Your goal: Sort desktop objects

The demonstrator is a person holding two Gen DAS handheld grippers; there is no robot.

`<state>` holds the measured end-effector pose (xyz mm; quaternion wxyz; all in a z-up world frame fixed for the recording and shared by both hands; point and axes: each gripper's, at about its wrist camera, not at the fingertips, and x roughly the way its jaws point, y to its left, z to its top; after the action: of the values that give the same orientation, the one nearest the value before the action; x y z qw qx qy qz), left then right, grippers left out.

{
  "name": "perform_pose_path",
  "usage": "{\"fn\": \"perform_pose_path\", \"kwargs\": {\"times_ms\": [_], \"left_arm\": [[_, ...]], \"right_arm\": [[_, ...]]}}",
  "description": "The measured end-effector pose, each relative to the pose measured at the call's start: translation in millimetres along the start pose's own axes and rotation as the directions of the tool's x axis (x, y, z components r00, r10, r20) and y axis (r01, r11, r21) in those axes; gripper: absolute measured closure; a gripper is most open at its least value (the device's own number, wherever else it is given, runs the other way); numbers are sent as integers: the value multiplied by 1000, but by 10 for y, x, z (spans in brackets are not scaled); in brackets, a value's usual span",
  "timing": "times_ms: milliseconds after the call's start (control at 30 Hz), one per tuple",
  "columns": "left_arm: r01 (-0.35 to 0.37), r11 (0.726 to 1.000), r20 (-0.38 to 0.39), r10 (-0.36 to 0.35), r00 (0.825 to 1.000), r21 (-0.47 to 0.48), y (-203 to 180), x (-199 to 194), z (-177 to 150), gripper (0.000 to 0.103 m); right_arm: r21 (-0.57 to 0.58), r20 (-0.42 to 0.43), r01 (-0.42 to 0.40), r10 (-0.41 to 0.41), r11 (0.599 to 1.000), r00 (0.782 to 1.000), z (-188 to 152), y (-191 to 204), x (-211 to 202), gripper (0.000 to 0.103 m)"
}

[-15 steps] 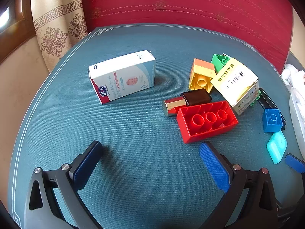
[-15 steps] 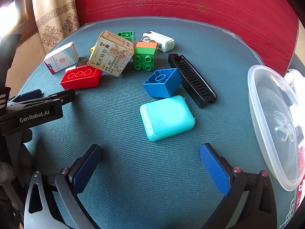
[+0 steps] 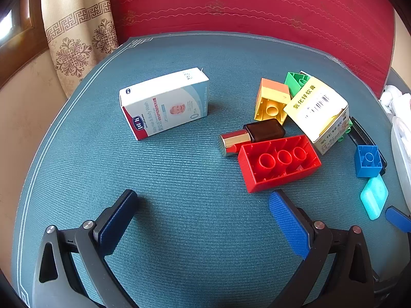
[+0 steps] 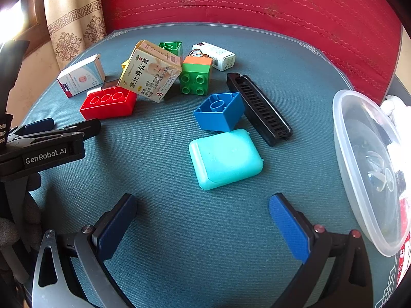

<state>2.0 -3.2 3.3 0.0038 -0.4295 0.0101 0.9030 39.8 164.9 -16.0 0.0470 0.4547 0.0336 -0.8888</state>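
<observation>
My left gripper (image 3: pixel 203 213) is open and empty above the teal cloth, just short of a red brick (image 3: pixel 278 163) lying studs-down. A white and blue box (image 3: pixel 164 102) stands to its upper left. A gold and black lipstick (image 3: pixel 251 134), a yellow brick (image 3: pixel 271 102) and a yellow carton (image 3: pixel 318 110) lie behind the red brick. My right gripper (image 4: pixel 203 213) is open and empty, just short of a turquoise case (image 4: pixel 226 157). A blue brick (image 4: pixel 219 111), a black comb (image 4: pixel 259 109) and a green brick (image 4: pixel 195 77) lie beyond it.
A clear plastic tub (image 4: pixel 370 169) stands at the right edge of the round table. A red cushion (image 4: pixel 257 2) backs the table, and a patterned curtain (image 4: pixel 72 20) hangs at the left. The left gripper (image 4: pixel 46 146) shows at the left of the right wrist view.
</observation>
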Motion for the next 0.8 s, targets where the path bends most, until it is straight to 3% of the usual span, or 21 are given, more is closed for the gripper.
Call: {"fn": "perform_pose_path", "kwargs": {"times_ms": [800], "left_arm": [[3,1000,0,-3,1000,7,1,14,-1,0]], "right_arm": [[0,1,3,-3,1000,1000,-6,13,-1,0]]}}
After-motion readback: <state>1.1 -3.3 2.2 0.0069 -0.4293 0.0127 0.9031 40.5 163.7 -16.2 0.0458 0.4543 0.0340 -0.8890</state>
